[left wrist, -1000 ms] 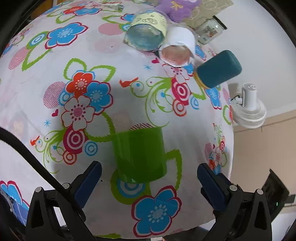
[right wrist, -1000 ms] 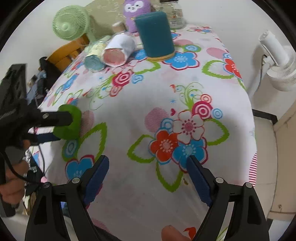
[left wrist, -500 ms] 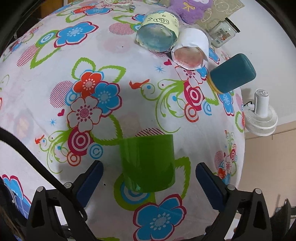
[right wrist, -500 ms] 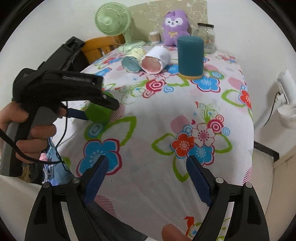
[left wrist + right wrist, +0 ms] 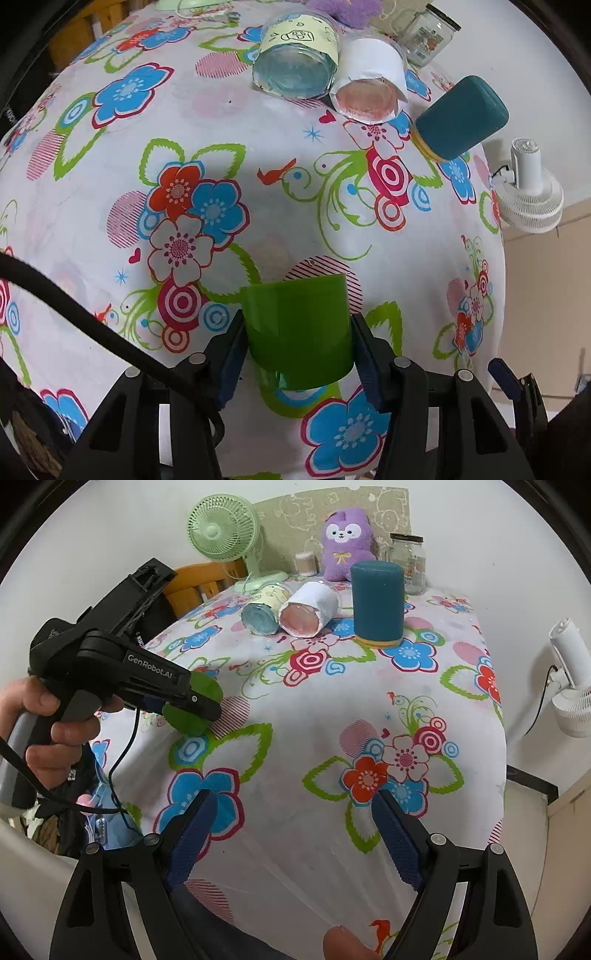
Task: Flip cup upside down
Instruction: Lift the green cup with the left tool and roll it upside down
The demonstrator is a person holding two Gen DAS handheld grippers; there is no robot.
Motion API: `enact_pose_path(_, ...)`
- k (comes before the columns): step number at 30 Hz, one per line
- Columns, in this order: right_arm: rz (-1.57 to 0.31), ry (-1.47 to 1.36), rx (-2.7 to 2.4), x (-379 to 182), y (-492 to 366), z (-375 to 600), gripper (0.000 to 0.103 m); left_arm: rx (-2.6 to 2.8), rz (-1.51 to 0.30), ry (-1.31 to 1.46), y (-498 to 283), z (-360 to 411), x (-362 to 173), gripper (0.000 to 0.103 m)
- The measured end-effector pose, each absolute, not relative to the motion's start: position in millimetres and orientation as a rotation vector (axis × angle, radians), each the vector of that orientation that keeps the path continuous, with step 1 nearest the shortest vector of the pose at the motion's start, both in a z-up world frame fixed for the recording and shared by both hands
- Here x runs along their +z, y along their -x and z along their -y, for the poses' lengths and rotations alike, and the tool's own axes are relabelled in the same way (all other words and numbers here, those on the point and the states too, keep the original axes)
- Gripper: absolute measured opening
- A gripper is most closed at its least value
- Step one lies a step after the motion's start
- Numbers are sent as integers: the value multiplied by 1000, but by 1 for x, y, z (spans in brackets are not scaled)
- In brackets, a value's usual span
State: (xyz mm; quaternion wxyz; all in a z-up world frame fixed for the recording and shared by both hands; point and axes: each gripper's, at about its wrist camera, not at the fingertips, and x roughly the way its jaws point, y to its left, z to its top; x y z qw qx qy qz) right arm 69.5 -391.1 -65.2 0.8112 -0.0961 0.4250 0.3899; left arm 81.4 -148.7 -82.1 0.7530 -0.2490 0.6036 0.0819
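Observation:
A green plastic cup stands on the flowered tablecloth near its front edge. My left gripper is shut on the cup, its blue pads pressing both sides. In the right wrist view the cup shows partly behind the left gripper, at the table's left side. My right gripper is open and empty above the near part of the table, well to the right of the cup.
A teal cylinder stands at the back. Two jars lie on their sides beside it, one blue, one white-wrapped. A purple plush, glass jar and green fan stand behind. A white fan is off the right edge.
My left gripper has moved forward and closed on the green cup, which stood free between its open fingers before. The right gripper has pulled back and tilted up.

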Motion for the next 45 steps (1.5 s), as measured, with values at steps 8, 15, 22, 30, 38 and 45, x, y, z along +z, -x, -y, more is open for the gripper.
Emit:
enact_pose_path(8,-884,188,898,-59,-60,381,87,59,-1448,313,-95,148,-62,55)
enact_pose_path(15,-868,149,975,-55,-51,369,87,-2,-1671,51,-106,138,-43,55)
enact_pose_path(22,-827,105,1062,-48,-40,356,87,-90,-1944,-59,-110,143,-53,55)
enact_pose_path(30,-757,91,1123,-41,-24,352,87,-88,-2187,-222,-96,161,-88,55)
enact_pose_path(38,-693,98,1171,-37,-11,354,87,-90,-2334,-441,-98,190,-106,56)
enact_pose_path(45,-684,35,1186,-41,-14,362,87,-24,-2435,-610,-101,204,-132,56)
